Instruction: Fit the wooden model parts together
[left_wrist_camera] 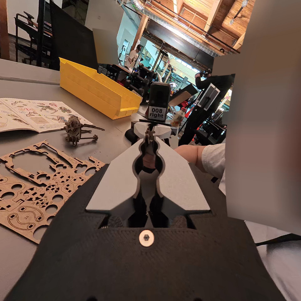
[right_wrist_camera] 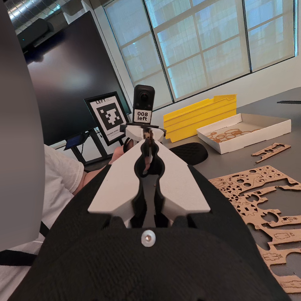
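My left gripper (left_wrist_camera: pixel 149 140) and my right gripper (right_wrist_camera: pixel 148 142) point at each other, tip to tip, above the grey table (left_wrist_camera: pixel 105 141). Each is shut on a small wooden part (left_wrist_camera: pixel 148 134) pinched at its fingertips; the part also shows in the right wrist view (right_wrist_camera: pixel 147 135). The two tips meet there, and I cannot tell whether it is one piece or two joined. The right gripper (left_wrist_camera: pixel 153 128) faces me in the left wrist view, and the left gripper (right_wrist_camera: pixel 145 132) faces me in the right wrist view. A half-built wooden model (left_wrist_camera: pixel 76 130) lies on the table to the left.
A punched wooden parts sheet (left_wrist_camera: pixel 32 187) and an open booklet (left_wrist_camera: pixel 32 112) lie at the left, with a yellow bin (left_wrist_camera: pixel 97 91) behind. The right wrist view shows a white tray (right_wrist_camera: pixel 228 146) with wooden rings, the sheet (right_wrist_camera: pixel 260 203), a loose offcut (right_wrist_camera: pixel 270 151) and a framed marker sign (right_wrist_camera: pixel 107 118). My left and right fingertips are right by each other. Left tips and right tips are each some 20 cm from the half-built wooden model (left_wrist_camera: pixel 76 130).
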The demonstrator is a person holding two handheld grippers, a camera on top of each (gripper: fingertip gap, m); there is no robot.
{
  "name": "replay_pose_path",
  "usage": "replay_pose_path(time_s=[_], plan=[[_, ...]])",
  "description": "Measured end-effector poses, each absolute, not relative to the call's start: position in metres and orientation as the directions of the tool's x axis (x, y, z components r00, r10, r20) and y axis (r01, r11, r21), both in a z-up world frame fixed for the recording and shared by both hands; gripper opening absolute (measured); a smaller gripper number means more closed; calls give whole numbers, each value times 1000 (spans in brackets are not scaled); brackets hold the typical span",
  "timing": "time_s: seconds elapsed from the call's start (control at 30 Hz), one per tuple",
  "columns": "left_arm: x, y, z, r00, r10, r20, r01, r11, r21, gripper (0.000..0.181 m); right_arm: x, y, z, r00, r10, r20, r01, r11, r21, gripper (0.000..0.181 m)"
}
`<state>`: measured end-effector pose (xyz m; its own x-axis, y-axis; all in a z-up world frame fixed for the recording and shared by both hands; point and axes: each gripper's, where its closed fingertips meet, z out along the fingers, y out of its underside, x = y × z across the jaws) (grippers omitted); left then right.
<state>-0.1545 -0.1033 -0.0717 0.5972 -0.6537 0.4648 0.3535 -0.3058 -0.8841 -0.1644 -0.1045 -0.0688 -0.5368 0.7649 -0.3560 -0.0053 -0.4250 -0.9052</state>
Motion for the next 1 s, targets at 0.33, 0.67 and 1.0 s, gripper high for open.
replay_pose_path(time_s=[0.33, 0.67, 1.0], plan=[[-161, -113, -57, 624, -662, 415, 327, -261, -908, 6, -160, -108, -61, -610, 739, -286, -48, -395, -917, 0], [-156, -125, -62, 615, -707, 350, 233, -261, -937, 4, -157, -122, -63, -646, 749, -149, -66, -249, -966, 0], [-153, -122, -61, 764, -627, 154, 66, -162, -985, 1, -155, -120, -59, -653, 745, -135, -113, -273, -955, 0]])
